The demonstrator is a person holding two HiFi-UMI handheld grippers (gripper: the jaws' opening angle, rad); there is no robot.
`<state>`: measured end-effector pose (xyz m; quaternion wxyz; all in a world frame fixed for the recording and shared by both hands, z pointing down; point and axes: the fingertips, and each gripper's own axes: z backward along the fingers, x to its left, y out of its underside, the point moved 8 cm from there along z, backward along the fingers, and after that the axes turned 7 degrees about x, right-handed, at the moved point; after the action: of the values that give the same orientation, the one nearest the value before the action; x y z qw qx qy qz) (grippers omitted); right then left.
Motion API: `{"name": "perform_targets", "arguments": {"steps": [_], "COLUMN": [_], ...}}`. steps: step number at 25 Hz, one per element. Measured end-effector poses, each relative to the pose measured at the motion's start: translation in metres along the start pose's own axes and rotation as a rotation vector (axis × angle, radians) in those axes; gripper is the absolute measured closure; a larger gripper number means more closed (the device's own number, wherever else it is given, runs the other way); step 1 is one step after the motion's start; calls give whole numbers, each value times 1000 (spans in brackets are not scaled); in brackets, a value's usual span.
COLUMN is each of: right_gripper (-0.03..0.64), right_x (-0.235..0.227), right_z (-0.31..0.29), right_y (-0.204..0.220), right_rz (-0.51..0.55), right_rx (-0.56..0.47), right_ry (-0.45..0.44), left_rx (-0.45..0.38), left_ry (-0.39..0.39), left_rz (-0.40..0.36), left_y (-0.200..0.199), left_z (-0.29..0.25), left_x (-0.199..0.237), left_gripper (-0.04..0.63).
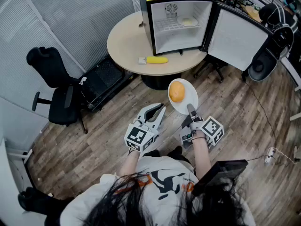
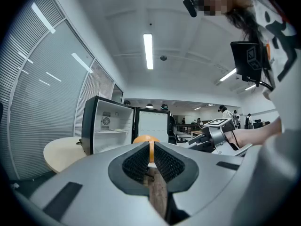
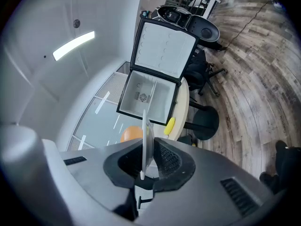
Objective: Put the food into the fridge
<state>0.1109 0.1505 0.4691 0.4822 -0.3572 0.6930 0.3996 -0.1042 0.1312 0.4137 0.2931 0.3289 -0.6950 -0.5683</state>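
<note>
grippers: two. The left gripper [image 1: 161,109] sits just to the left of the right gripper [image 1: 191,111], both pointing towards the fridge, roughly level.
right gripper: jaws clamped tight on the near rim of the plate [image 1: 189,99]. In its own view the rim runs edge-on right between the pads.
left gripper: jaws pulled together with only a thin slit left between them, and nothing in them.
plates: two. One is in the right gripper, sticking out ahead of its jaws. The second plate [image 1: 189,21] is on the fridge shelf, well ahead of both grippers, with something pale on it that I can't make out.
orange: just one, round, sitting on the held plate a bit ahead of the right jaws and towards the left gripper's side. From the left gripper view it peeks through the slit, so it's ahead and slightly right of that one.
fridge: one small black fridge [image 1: 178,39], straight ahead of the grippers and well apart from them. Its door [image 1: 233,39] is swung wide open over on the right gripper's side.
table: one round table [image 1: 127,44] under the fridge, also ahead.
yellow thing: one [image 1: 156,60], long, lying on the table in front of the fridge, ahead of the left gripper. Can't tell exactly what it is.
white block: one [image 1: 142,60], touching or just beside the yellow thing's left end.
chairs: one black chair [image 1: 59,91] well off to the left of the left gripper. There are more dark seats past the door, but I can't count those properly.
</note>
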Motion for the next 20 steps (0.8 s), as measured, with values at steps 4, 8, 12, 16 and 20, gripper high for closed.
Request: {"name": "perform_targets", "arguments": {"steps": [4,8,12,16,20], "right_gripper": [578,578,578,578,578], "right_x": [-4,-8,-11,-14,-19], "right_z": [0,0,-2,-5,-9], "right_y": [-7,-16,-27,-41,-58], "right_rz": [-19,-22,-19,-17,-24], "right_rx": [-11,-10,-1,15,30], "right_ry": [-1,5,0,-4,-7], "left_rx": [4,9,12,14,11], "left_ry": [1,-1,-7,-14,-22], "left_rz": [2,3,1,1,1], "left_y": [-1,-2,-4,-4,-6], "left_z": [-7,-14,-25,-40,-58], "left_x": [-2,-5,-7,-11,-13], "left_gripper": [571,571,571,571,571]}}
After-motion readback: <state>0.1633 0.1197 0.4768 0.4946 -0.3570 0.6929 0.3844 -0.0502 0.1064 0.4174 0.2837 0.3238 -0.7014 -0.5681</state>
